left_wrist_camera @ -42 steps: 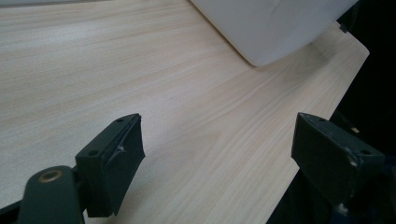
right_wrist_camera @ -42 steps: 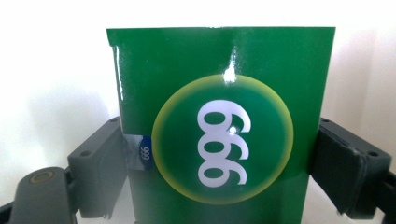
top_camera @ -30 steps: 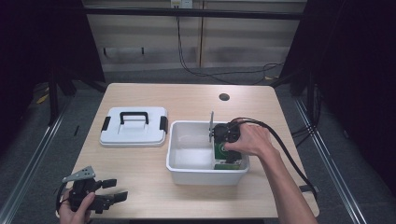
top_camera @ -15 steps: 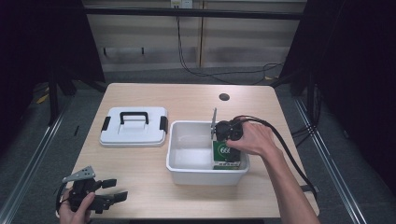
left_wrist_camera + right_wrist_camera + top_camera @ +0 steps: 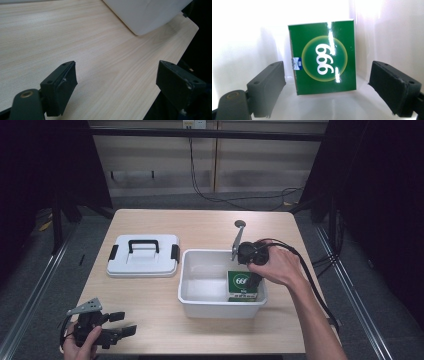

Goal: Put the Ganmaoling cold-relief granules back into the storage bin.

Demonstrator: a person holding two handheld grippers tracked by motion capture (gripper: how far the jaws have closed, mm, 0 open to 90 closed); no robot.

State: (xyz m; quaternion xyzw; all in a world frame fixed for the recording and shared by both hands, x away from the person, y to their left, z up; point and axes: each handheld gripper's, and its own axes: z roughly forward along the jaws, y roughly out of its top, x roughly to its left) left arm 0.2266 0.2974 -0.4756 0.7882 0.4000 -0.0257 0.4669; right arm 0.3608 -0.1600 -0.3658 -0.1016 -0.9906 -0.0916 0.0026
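Observation:
A green box (image 5: 241,285) printed with white digits lies in the right end of the white bin (image 5: 200,292). My right gripper (image 5: 251,272) is held over the bin's far right corner and points down at the box. In the right gripper view the green box (image 5: 323,57) lies flat on the bin floor and my right gripper (image 5: 328,77) is open, its jaws standing wide on either side without touching it. My left gripper (image 5: 125,323) rests low at the table's front left. It is open over bare wood (image 5: 116,77) with nothing between the jaws.
The bin's white lid (image 5: 144,255), with a black handle and side clips, lies flat to the left of the bin. A small round hole (image 5: 240,224) sits in the table top behind the bin. The bin's corner (image 5: 147,15) shows ahead of the left gripper, near the table's front edge.
The right hand and its gripper have drawn up and back toward the bin's far rim, so more of the green box shows. The left gripper has stayed put.

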